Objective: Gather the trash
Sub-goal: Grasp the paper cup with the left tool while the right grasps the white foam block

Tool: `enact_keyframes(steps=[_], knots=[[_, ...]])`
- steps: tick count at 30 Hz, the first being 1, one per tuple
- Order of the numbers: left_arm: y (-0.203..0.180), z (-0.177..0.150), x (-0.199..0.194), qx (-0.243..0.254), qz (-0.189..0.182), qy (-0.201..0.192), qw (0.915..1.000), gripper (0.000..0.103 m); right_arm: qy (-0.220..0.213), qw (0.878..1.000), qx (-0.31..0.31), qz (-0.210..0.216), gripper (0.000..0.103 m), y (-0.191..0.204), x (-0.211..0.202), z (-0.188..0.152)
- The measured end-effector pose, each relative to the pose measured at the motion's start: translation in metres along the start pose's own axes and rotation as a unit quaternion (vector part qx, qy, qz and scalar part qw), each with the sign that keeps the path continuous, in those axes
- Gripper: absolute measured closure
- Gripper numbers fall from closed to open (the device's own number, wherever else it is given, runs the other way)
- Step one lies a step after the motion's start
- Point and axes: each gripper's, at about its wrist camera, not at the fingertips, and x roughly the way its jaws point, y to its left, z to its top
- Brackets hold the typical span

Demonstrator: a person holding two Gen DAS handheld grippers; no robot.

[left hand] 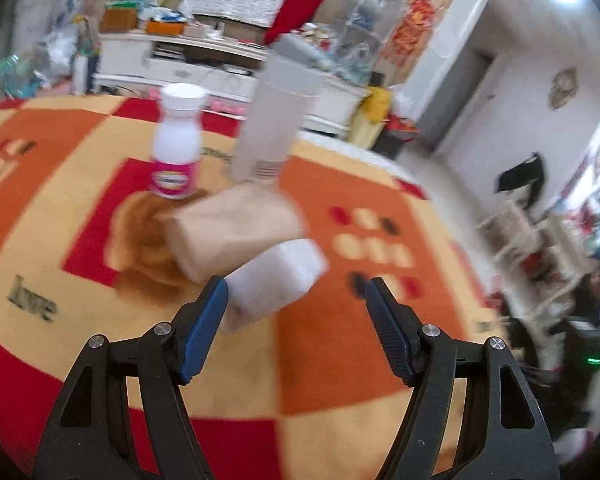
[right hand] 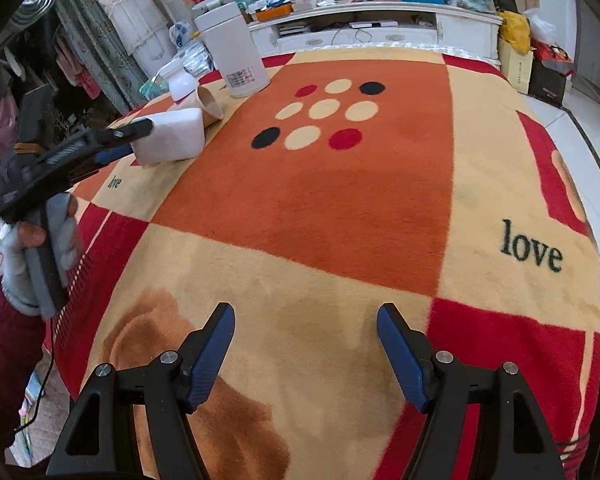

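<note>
The left gripper [left hand: 296, 294] stands with its jaws wide apart and nothing clamped between them. A white foam block [left hand: 278, 278] lies on the blanket [left hand: 340, 340] just ahead of it, its near end reaching in between the jaws and lying against the left blue pad [left hand: 206, 328]; the right pad stands clear of it. In the right wrist view the same block [right hand: 172, 136] shows beside the left gripper's tip [right hand: 142, 126]. Just beyond the block lies a tan paper cup [left hand: 232, 232] on its side. Farther out past the cup stand a small white bottle with a pink label [left hand: 178, 148], to the left, and a tall white canister [left hand: 274, 120], to the right.

The right gripper [right hand: 306, 322] is also wide open and empty, over bare blanket, well apart from the block, cup and bottle, which lie far ahead to its left. A gloved hand [right hand: 40, 248] grips the left tool's handle.
</note>
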Motion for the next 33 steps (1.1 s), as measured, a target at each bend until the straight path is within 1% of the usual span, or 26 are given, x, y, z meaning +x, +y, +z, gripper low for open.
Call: enact_keyframes(steps=[1, 4, 5, 8, 10, 13, 18, 21, 25, 29, 31, 33], knots=[[-0.010, -0.004, -0.001, 0.001, -0.025, 0.009, 0.9997, 0.033, -0.003, 1.000, 0.004, -0.001, 0.032, -0.002, -0.002, 0.001], [-0.037, -0.016, 0.002, 0.022, -0.063, 0.044, 0.9968, 0.033, -0.010, 1.000, 0.015, -0.003, 0.032, -0.007, -0.006, 0.005], [-0.045, -0.022, 0.003, 0.032, -0.068, 0.053, 0.9957, 0.033, -0.012, 1.000, 0.018, -0.002, 0.032, -0.008, -0.008, 0.007], [-0.053, -0.032, 0.001, 0.043, -0.070, 0.061, 0.9948, 0.033, -0.019, 1.000, 0.020, 0.002, 0.032, -0.007, -0.012, 0.011], [-0.050, -0.032, -0.003, 0.043, -0.059, 0.059, 0.9956, 0.033, -0.022, 1.000, 0.017, 0.007, 0.032, -0.002, -0.013, 0.016], [-0.039, -0.027, -0.011, 0.041, -0.024, 0.053, 0.9975, 0.032, -0.028, 0.999, 0.010, 0.014, 0.031, 0.009, -0.010, 0.027], [-0.005, -0.010, -0.019, 0.045, 0.043, 0.035, 0.9974, 0.032, -0.031, 0.999, -0.013, 0.030, 0.026, 0.043, 0.008, 0.056], [0.021, 0.001, -0.019, 0.036, 0.069, 0.030, 0.9965, 0.032, -0.025, 0.998, -0.035, 0.037, 0.026, 0.068, 0.026, 0.075], [0.050, 0.012, -0.021, 0.016, 0.085, 0.024, 0.9960, 0.032, -0.012, 0.998, -0.060, 0.035, 0.026, 0.096, 0.056, 0.098], [0.068, 0.022, -0.018, 0.009, 0.091, 0.029, 0.9954, 0.032, 0.008, 0.998, -0.066, 0.021, 0.025, 0.110, 0.088, 0.115], [0.071, 0.028, -0.014, 0.011, 0.083, 0.033, 0.9959, 0.032, 0.027, 0.997, -0.066, 0.016, 0.024, 0.113, 0.108, 0.122], [0.073, 0.032, -0.010, 0.010, 0.071, 0.038, 0.9967, 0.032, 0.037, 0.997, -0.069, 0.021, 0.025, 0.113, 0.120, 0.125]])
